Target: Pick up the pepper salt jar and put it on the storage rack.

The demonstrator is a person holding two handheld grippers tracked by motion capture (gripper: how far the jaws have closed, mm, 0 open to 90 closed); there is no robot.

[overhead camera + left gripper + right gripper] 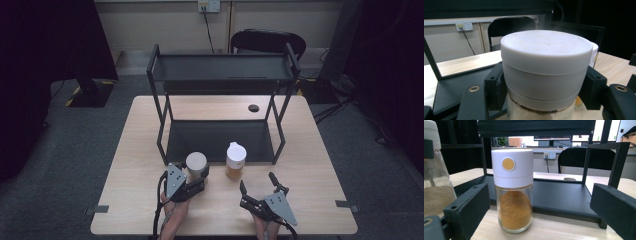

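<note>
Light wood-grain table (310, 165) on grey carpet, dark room; black folding chair (267, 41) and a wall socket (208, 5) behind the black two-tier metal rack (222, 107), which stands mid-table with its lower tray flat on the top

Both forearms come in at the near edge, in front of the rack. Left hand-held gripper (199, 176) is angled toward the rack's front left corner, jaws clamped on either side of the pale jar (544, 75) just below its lid. Right hand-held gripper (257, 186) sits in front of the rack's right half, jaws spread wide, holding nothing, aimed at the spice jar (512, 192)

Pale jar: round, smooth off-white lid with stepped rim, clear glass body, pale beige powder inside; just in front of the rack's lower tray, left side. Spice jar: cylindrical clear glass, orange-brown powder, white cap with a round yellow button; stands upright on the table just right of the pale jar, touching neither gripper
</note>
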